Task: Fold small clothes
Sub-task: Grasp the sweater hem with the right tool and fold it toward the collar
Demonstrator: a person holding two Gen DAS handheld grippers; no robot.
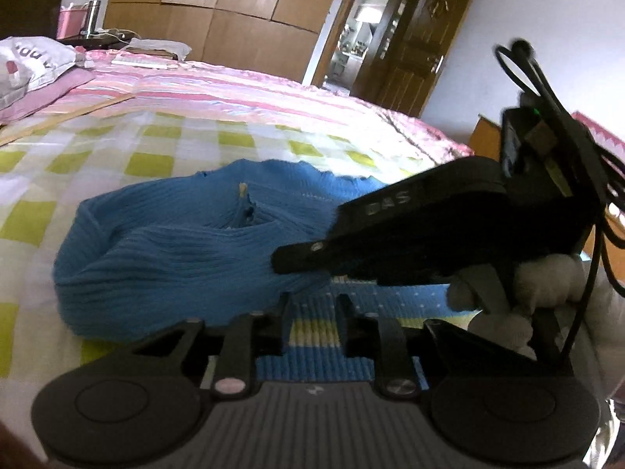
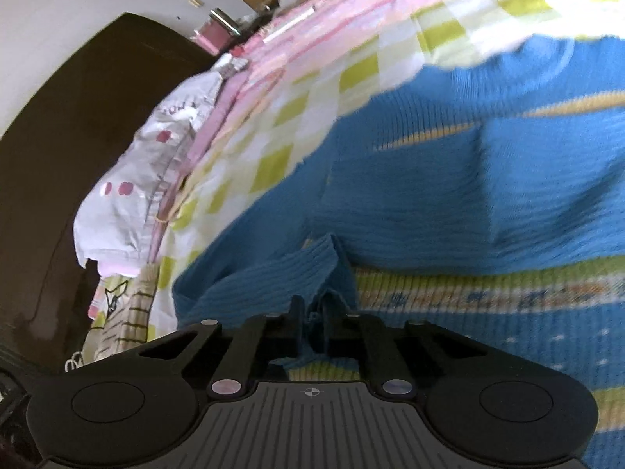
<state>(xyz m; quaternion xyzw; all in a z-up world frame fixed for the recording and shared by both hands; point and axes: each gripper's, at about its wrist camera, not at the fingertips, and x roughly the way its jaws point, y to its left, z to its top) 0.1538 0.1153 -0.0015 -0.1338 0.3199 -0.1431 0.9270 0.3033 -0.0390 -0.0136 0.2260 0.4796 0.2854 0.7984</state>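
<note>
A blue ribbed knit sweater [image 1: 175,242] with a yellow, green and white striped band lies crumpled on the bed. My left gripper [image 1: 314,312] hovers low over the striped band, its fingers apart with no cloth pinched between them. My right gripper [image 1: 285,260] comes in from the right, held by a white-gloved hand [image 1: 547,281], with its tip on the sweater's near edge. In the right wrist view, the right gripper [image 2: 312,312] is shut on a bunched fold of the blue sweater [image 2: 468,195], which rises in a peak just ahead of the fingers.
The bed has a green-and-white checked sheet [image 1: 156,148] with a pink striped quilt [image 1: 234,90] beyond it. A white pillow [image 1: 31,58] lies at the far left. A beige striped garment [image 2: 136,312] lies by the bed's edge. A wooden wardrobe [image 1: 234,8] and an open doorway [image 1: 363,31] stand behind.
</note>
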